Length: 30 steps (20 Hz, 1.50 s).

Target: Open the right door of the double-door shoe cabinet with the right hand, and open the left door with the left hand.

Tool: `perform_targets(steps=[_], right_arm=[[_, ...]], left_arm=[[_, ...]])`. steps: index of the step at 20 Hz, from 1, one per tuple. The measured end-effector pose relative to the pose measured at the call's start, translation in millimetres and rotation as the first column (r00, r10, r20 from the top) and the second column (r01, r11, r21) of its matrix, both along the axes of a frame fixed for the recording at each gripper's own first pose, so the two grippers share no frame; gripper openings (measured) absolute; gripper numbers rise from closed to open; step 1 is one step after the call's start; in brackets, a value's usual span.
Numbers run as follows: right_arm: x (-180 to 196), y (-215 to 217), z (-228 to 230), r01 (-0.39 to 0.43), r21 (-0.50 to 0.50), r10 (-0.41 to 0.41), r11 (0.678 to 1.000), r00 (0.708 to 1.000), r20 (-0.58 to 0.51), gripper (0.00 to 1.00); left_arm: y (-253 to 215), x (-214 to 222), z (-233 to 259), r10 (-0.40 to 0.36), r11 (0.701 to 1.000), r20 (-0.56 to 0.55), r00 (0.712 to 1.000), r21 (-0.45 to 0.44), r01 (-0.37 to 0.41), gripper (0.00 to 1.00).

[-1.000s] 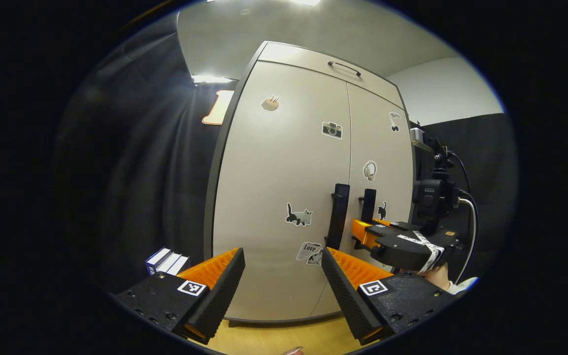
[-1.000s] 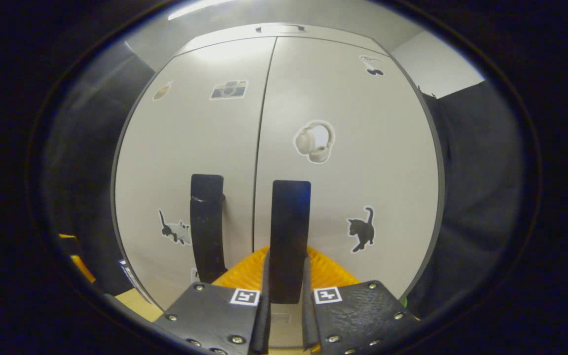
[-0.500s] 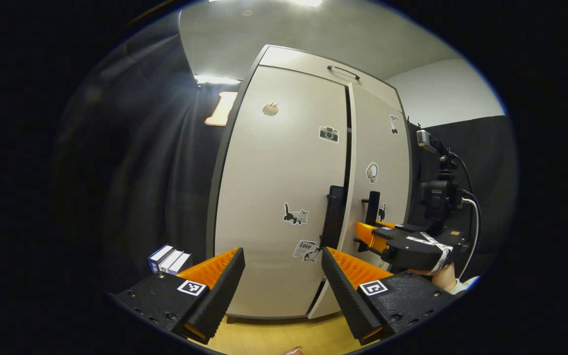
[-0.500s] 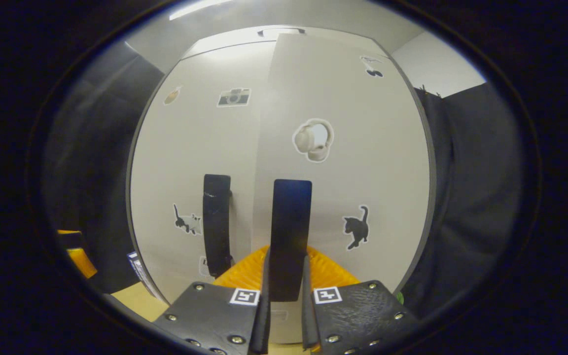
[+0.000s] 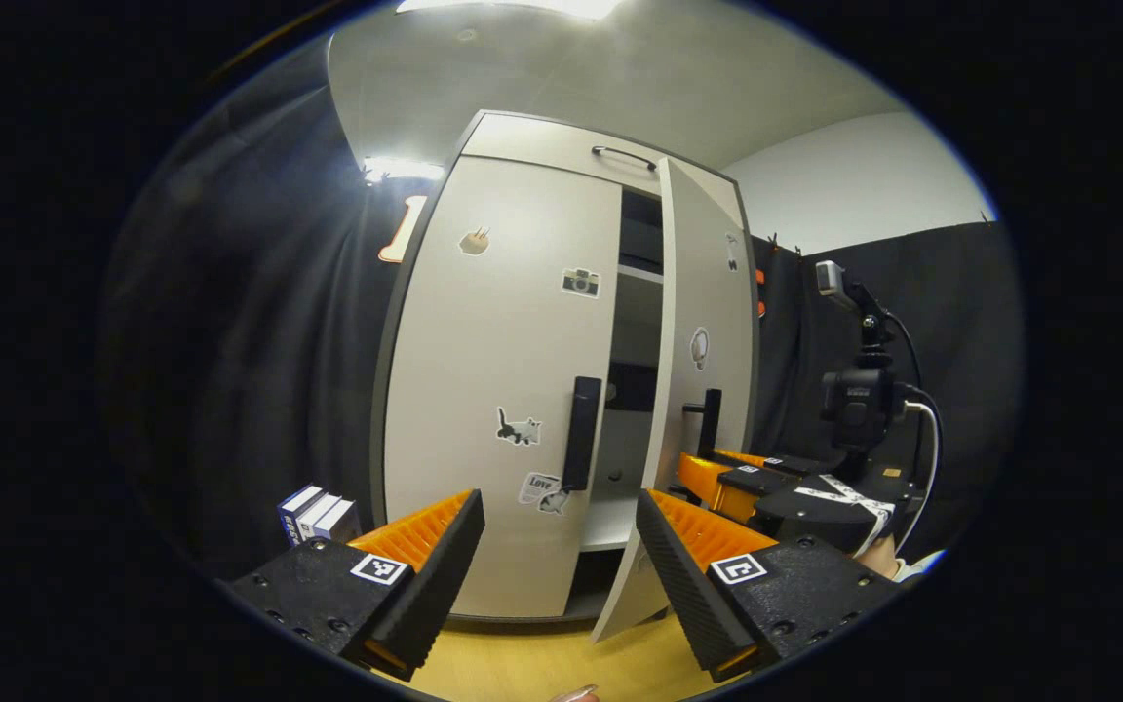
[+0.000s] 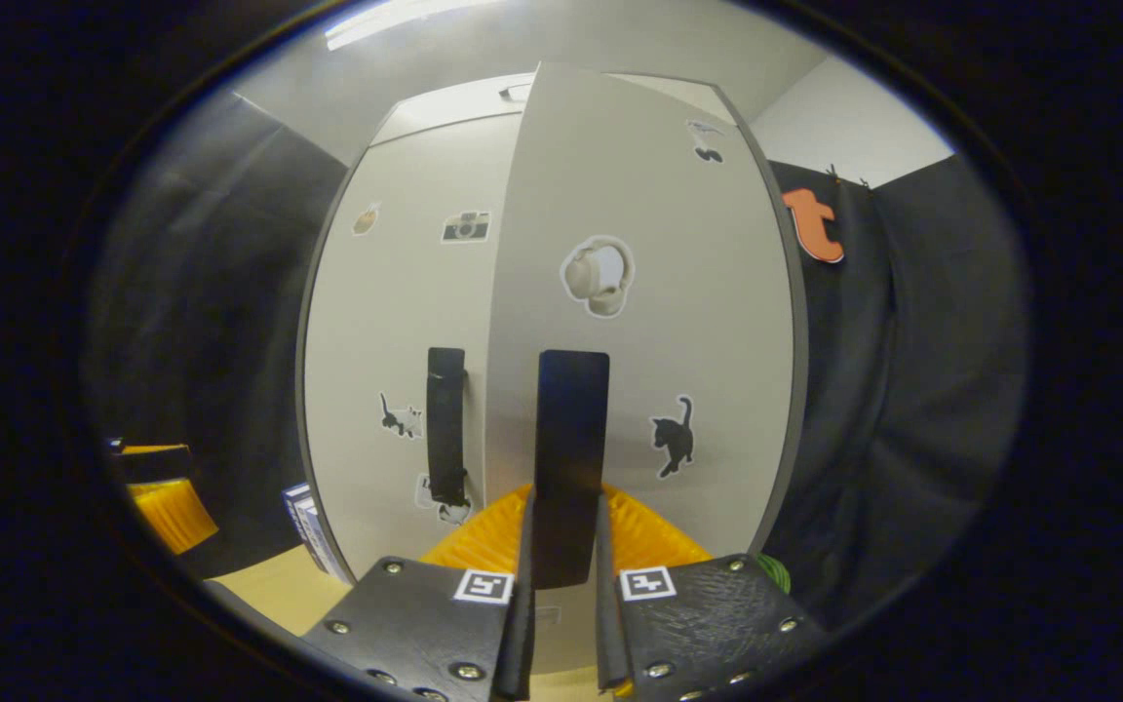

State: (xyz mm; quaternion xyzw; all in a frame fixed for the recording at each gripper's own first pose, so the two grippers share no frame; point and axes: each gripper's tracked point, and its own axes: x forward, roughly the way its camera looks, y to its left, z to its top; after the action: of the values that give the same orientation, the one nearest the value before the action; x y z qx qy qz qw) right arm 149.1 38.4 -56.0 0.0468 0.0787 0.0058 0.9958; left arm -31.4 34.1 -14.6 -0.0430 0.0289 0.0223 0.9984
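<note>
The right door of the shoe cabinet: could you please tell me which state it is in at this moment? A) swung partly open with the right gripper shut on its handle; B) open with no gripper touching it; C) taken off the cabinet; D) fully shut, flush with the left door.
A: the right door stands ajar, shelves showing behind it, and the right gripper has both fingers pressed on the right door's handle.

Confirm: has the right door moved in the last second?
Yes. In the left gripper view the right door has swung outward from the closed left door, exposing the cabinet interior. The right gripper is clamped on its handle.
</note>
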Motion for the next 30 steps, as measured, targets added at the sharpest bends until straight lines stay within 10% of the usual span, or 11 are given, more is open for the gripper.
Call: perform_targets(steps=[18, 30], right_arm=[[-44, -42, 11, -0.197, 0.069, 0.197, 0.978, 0.98, 0.01, 0.14], [-62, -147, -7, -0.078, 0.029, 0.078, 0.997, 0.997, -0.003, 0.12]], left_arm=[[-87, -7, 1, 0.092, 0.995, -0.008, 0.996, 0.032, -0.092, 0.97], [-177, 23, -16, 0.029, 1.0, -0.017, 0.999, -0.001, -0.029, 0.97]])
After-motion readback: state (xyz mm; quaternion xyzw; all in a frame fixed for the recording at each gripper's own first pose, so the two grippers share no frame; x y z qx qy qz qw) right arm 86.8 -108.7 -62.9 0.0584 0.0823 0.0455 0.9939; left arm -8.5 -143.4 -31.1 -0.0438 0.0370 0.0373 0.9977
